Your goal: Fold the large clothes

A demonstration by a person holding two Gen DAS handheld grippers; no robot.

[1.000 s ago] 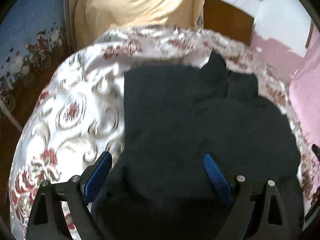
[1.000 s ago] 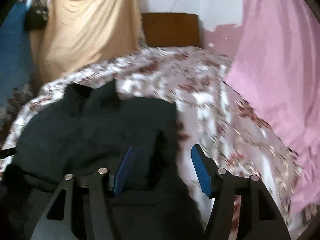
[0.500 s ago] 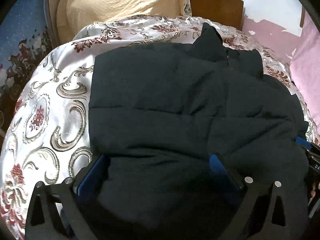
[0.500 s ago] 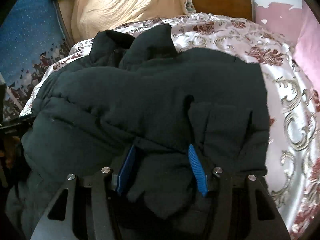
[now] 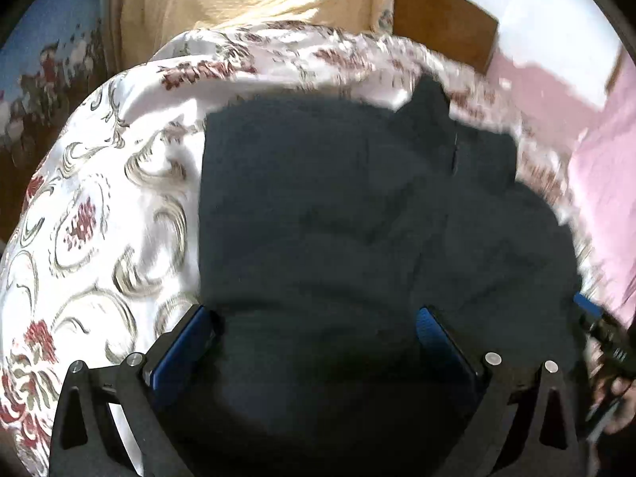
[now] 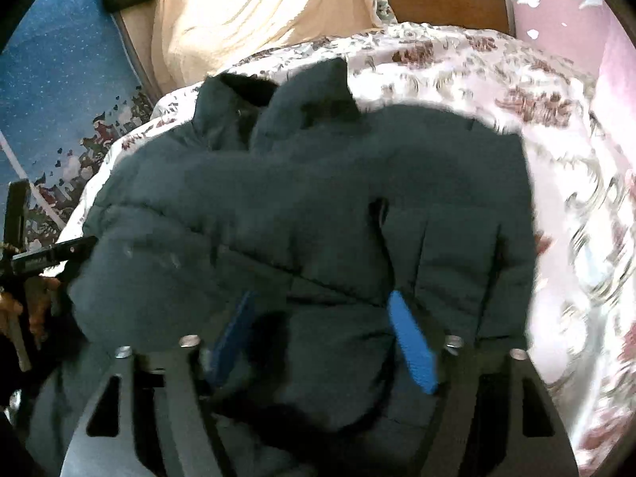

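Widening just now, right gripper (image 6: 322,318) lets go of dark jacket (image 6: 318,206); left gripper (image 5: 314,330) stays spread wide.

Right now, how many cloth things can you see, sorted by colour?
Dark: 1, the padded jacket
Flowered white: 1, the bedspread under it
Cream: 1, the draped cloth behind the bed
Pink: 1, the hanging cloth on the right
Total: 4
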